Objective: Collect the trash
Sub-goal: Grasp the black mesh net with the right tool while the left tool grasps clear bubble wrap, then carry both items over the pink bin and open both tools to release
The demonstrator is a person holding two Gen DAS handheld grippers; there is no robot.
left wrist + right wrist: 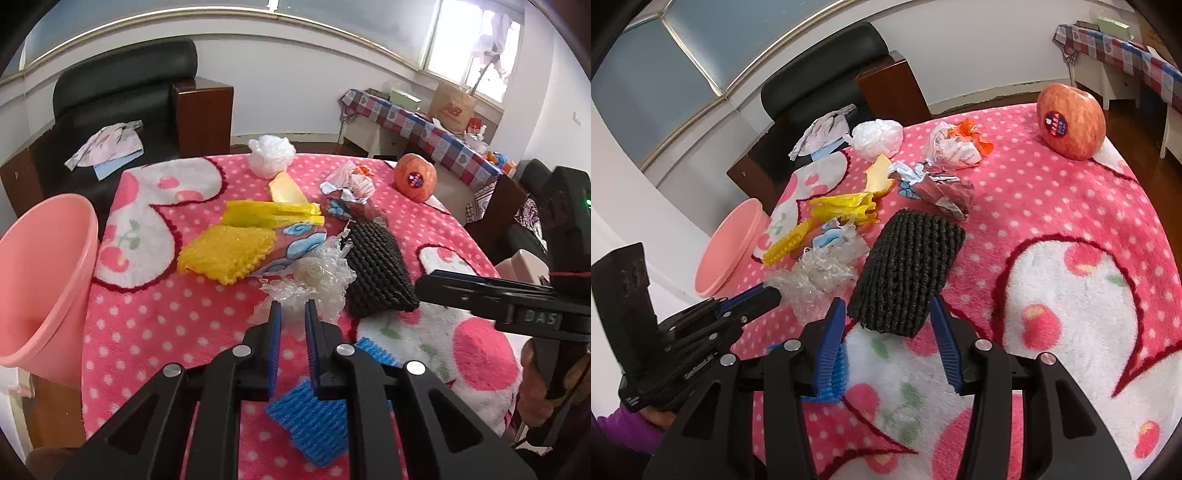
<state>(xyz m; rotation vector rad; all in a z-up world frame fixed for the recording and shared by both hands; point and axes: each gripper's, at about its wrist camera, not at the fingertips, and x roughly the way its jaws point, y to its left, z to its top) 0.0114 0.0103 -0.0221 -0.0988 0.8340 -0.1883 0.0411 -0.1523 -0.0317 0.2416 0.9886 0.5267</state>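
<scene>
Trash lies on a pink polka-dot blanket [155, 314]: clear crinkled plastic [314, 277] [820, 266], a black foam net [376, 269] [905, 277], yellow foam nets [225, 254] [786, 240], a blue foam net [314, 421], crumpled wrappers [351, 184] [953, 147] and a white plastic bag [271, 155] [877, 138]. My left gripper [293, 308] is slightly open, its tips at the near edge of the clear plastic. My right gripper [888, 310] is open, its fingers on either side of the black net's near end. A pink bin [40, 280] [727, 247] stands at the table's left edge.
An apple [415, 177] [1071, 122] sits at the far right of the table. A black armchair [125, 88] with cloths on it stands behind the table. A checkered table [417, 125] with boxes is under the window.
</scene>
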